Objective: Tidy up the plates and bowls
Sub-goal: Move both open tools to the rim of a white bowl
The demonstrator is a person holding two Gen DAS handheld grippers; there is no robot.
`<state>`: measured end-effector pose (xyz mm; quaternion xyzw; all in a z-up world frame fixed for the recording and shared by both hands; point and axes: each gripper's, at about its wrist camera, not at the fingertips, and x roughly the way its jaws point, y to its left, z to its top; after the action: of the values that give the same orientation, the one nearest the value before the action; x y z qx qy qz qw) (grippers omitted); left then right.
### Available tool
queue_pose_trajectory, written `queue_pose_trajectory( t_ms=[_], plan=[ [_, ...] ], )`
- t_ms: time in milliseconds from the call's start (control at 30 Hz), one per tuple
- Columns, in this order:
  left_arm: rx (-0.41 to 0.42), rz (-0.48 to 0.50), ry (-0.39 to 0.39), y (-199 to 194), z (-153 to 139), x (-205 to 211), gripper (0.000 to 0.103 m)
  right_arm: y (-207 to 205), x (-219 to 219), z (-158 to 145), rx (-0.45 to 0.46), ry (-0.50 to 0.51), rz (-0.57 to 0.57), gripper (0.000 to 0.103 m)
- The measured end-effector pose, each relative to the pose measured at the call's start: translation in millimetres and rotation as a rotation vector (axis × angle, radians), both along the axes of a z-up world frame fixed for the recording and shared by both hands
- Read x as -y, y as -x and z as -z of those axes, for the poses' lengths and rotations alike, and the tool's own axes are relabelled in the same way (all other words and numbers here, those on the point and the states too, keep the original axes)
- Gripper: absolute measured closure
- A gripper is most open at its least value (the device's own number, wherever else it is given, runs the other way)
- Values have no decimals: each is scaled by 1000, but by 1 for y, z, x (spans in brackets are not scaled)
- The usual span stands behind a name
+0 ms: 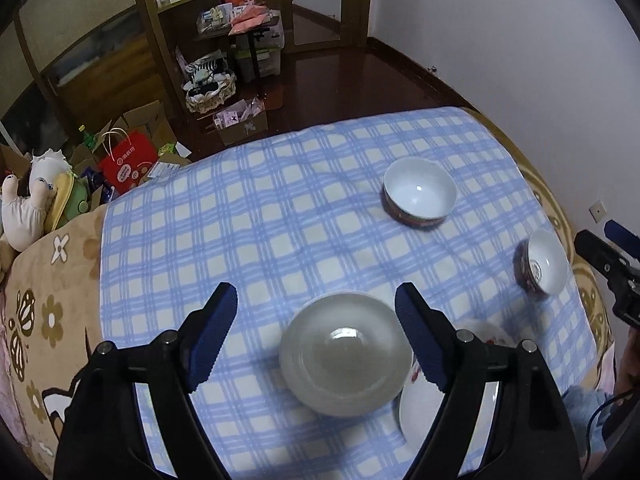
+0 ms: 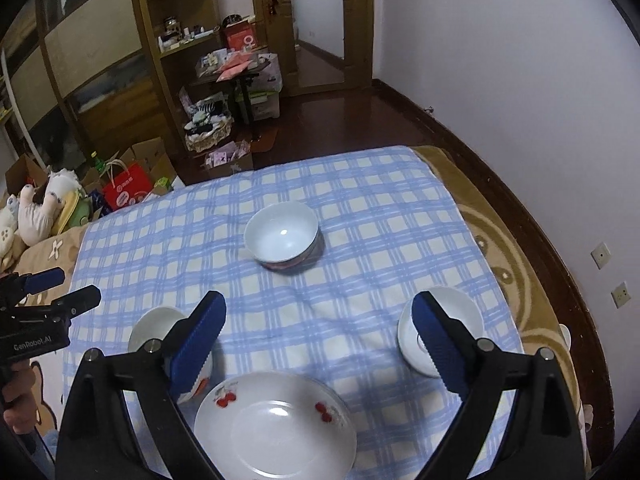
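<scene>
My left gripper [image 1: 316,292] is open and hovers over a pale white bowl [image 1: 346,354] on the blue checked cloth; its pads are clear of the rim. A cherry-print plate [image 1: 424,412] lies partly under its right finger. In the right wrist view my right gripper [image 2: 319,300] is open and empty above that plate [image 2: 276,424]. A large bowl with a dark red outside [image 2: 282,236] stands mid-cloth. A small patterned bowl [image 2: 448,316] sits behind the right finger. The pale bowl [image 2: 154,326] shows behind the left finger.
The checked cloth [image 2: 360,208] covers a bed with a tan flowered blanket [image 1: 44,280]. Plush toys [image 1: 28,204], a red bag [image 1: 126,166] and boxes crowd the floor at the left. The wall runs close along the right. Each gripper shows at the other view's edge.
</scene>
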<state>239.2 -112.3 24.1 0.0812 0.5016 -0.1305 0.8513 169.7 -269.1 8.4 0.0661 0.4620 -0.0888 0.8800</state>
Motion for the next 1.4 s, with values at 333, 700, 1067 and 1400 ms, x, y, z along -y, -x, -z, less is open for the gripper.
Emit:
queue_pose_trajectory(
  t_ms=[333, 700, 1067, 1400],
  plan=[
    [0, 3, -22, -48, 17, 25, 23, -44, 22, 19, -9, -12, 5, 5],
    [63, -6, 10, -93, 38, 54, 23, -87, 49, 52, 2, -62, 49, 5],
    [-5, 21, 37, -135, 79, 82, 23, -129, 59, 99, -48, -154, 57, 10],
    [-77, 54, 16, -150, 119, 106, 27, -151, 58, 141, -131, -244, 75, 40]
  ],
)
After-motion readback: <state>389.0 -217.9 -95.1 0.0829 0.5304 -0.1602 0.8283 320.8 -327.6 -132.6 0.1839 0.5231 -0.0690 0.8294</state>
